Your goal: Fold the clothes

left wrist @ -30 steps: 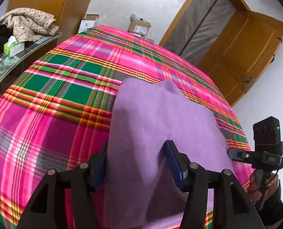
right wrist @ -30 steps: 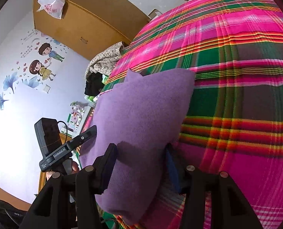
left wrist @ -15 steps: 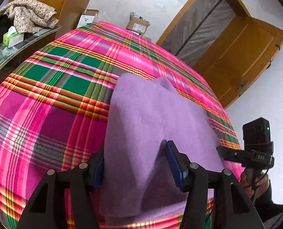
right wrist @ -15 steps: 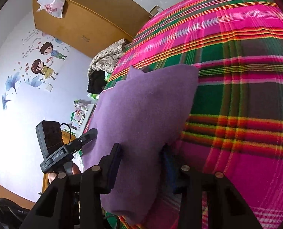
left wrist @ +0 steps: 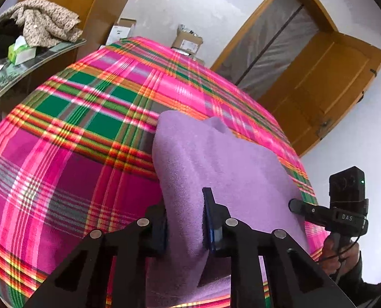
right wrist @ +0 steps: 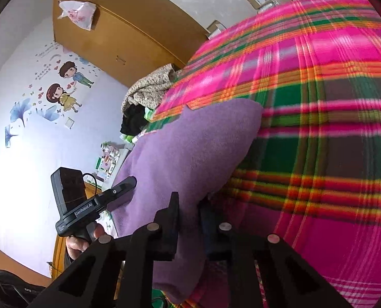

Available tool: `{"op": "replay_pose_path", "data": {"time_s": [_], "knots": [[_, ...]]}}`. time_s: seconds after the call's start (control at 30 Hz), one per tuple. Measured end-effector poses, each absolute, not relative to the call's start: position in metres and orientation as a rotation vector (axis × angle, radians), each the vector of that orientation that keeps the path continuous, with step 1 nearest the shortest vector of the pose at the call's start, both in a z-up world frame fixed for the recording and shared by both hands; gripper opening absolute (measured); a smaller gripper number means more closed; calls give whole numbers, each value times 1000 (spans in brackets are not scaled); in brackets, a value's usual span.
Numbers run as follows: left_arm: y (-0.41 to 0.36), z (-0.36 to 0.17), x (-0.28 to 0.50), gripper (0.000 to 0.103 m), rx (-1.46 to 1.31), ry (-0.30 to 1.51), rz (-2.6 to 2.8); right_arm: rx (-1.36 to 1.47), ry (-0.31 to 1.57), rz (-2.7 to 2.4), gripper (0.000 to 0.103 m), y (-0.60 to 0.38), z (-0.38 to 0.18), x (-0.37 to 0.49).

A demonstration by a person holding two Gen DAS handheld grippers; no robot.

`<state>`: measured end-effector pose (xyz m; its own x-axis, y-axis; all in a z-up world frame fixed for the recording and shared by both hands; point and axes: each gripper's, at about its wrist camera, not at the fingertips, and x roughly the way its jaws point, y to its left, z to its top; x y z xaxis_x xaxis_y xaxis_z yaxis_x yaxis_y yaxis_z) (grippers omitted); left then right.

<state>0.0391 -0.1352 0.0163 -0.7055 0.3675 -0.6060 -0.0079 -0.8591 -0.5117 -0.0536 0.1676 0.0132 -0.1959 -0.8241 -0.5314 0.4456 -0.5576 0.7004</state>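
A purple fleece garment (left wrist: pixel 216 169) lies on a plaid-covered bed (left wrist: pixel 87 128). The left hand-held gripper (left wrist: pixel 185 220) and right hand-held gripper (right wrist: pixel 189 220), jaws just closing, each pinch its near edge. Likely best: lift both corners evenly.

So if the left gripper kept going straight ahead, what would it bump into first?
The left gripper already pinches the purple cloth. Straight on, it would probably push more of that cloth, then the plaid blanket.
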Motion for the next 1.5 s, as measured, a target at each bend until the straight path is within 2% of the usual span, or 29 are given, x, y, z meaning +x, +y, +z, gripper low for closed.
{"op": "replay_pose_path", "data": {"time_s": [0.3,0.7,1.13,1.3,1.4,1.5], "knots": [[-137,53,16,23,-996,-621,2675,1089,-427,-1920,14,160,52,-75],[-163,79,-64,23,-969,-538,2723,1058,-378,-1945,14,127,80,-145],[-183,77,-146,23,-952,-453,2760,1083,-390,-1976,14,95,65,-224],[-192,60,-180,23,-976,-446,2752,1114,-395,-1982,14,86,47,-253],[-198,34,-196,24,-1062,-491,2721,1194,-401,-1980,19,82,25,-264],[-201,11,-199,31,-1144,-524,2700,1215,-409,-1985,32,87,13,-264]]}}
